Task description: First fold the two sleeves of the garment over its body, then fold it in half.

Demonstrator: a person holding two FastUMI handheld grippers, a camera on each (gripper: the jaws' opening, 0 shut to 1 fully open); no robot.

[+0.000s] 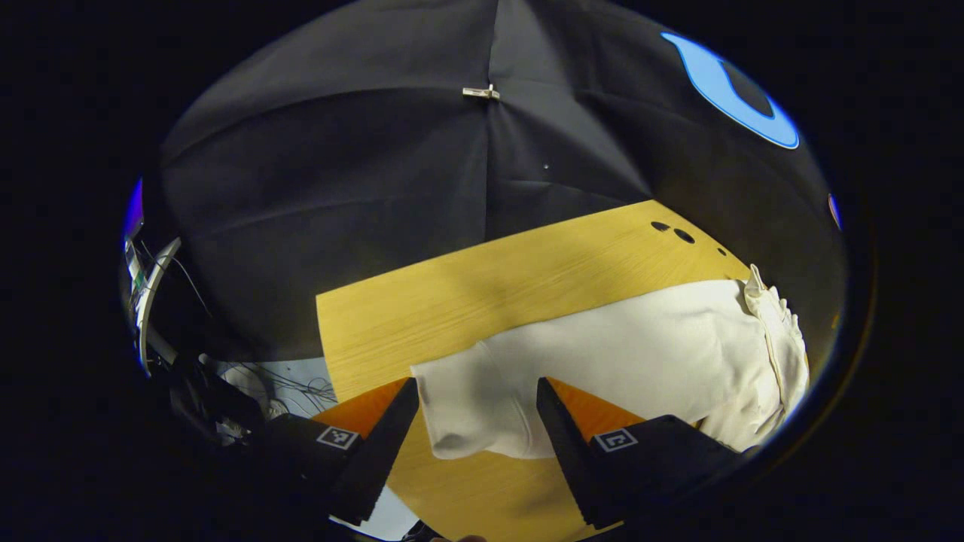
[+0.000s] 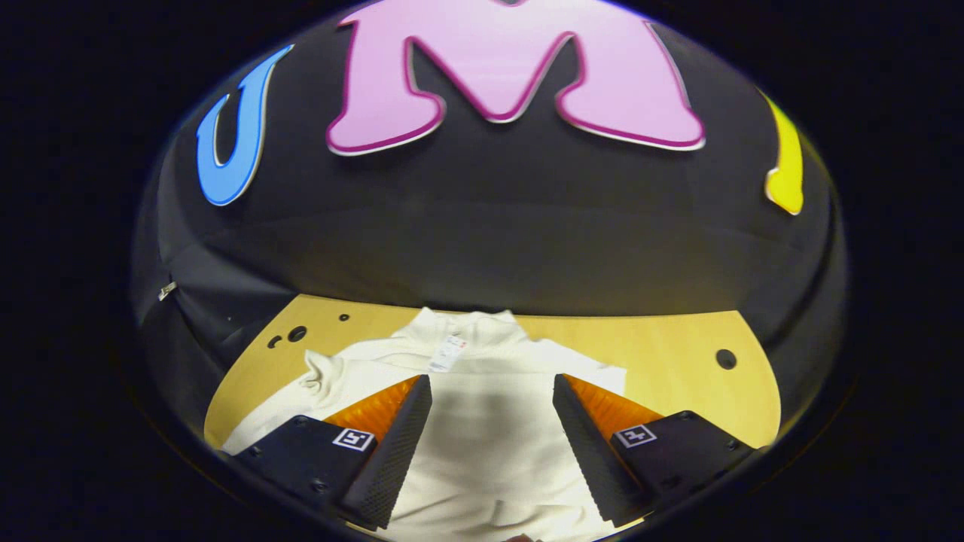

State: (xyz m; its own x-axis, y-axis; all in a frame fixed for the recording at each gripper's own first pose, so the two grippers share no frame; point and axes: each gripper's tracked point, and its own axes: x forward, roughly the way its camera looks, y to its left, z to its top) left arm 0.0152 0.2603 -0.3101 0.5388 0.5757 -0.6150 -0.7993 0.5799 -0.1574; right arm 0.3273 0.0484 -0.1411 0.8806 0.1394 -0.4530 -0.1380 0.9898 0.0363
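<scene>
A cream-white garment (image 1: 640,354) lies flat on the wooden table (image 1: 467,293). In the left gripper view its near corner, a rounded fold of cloth (image 1: 474,421), lies between the fingers of my left gripper (image 1: 477,391), which is open and holds nothing. In the right gripper view the garment (image 2: 489,421) lies with its collar (image 2: 467,331) and a small tag at the far side and a bunched sleeve end (image 2: 320,373) at the left. My right gripper (image 2: 492,391) hangs open over the garment's body, gripping nothing.
The table (image 2: 678,346) has small round holes near its far corners (image 2: 725,358). Booth cloth walls close in behind it. Left of the table in the left gripper view are cables and equipment (image 1: 248,384) on the floor.
</scene>
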